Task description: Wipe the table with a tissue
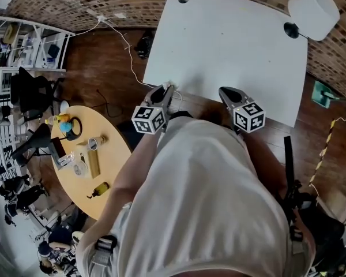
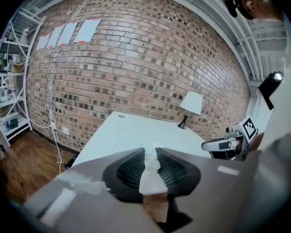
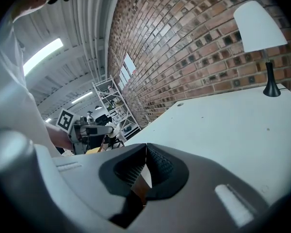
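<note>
Ahead, a lamp (image 1: 313,6) stands on the table (image 1: 230,51); left gripper (image 2: 151,150) pinches tissue (image 2: 149,173), right gripper (image 3: 145,148) pressed together.

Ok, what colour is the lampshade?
The lampshade is white, clearest in the right gripper view.

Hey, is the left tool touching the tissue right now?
Touching. The left gripper view shows the tissue squeezed inside the left tool, with both jaws pressing against its sides.
</note>
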`<state>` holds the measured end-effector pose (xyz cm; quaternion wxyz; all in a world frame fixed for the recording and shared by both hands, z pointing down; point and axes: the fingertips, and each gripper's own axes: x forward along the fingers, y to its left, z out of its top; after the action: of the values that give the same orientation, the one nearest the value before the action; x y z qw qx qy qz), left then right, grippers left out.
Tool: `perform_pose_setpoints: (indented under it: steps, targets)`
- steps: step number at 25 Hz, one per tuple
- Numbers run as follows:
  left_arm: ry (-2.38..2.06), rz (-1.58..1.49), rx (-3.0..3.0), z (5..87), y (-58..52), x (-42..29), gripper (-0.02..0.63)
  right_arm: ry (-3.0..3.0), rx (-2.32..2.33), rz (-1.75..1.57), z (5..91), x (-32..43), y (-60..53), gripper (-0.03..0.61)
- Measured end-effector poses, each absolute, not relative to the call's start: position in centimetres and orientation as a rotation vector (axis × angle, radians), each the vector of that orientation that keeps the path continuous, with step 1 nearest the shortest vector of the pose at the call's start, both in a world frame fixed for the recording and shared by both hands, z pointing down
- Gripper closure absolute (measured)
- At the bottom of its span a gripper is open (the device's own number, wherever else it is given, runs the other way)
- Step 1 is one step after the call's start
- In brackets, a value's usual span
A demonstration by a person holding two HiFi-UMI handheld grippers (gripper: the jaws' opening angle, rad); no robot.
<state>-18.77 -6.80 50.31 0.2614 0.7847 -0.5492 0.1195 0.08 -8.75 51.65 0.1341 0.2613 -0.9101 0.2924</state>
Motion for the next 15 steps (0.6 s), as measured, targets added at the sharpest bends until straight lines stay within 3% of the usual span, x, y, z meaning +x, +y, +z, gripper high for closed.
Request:
perform_pose_setpoints:
  steps: [15]
  targets:
    - [-1.389,0.262,2.127,51.4,-10.4,-21.0,0.54,-2.53,0.818,0.857,52.6,-2.2,-11.3,0.569]
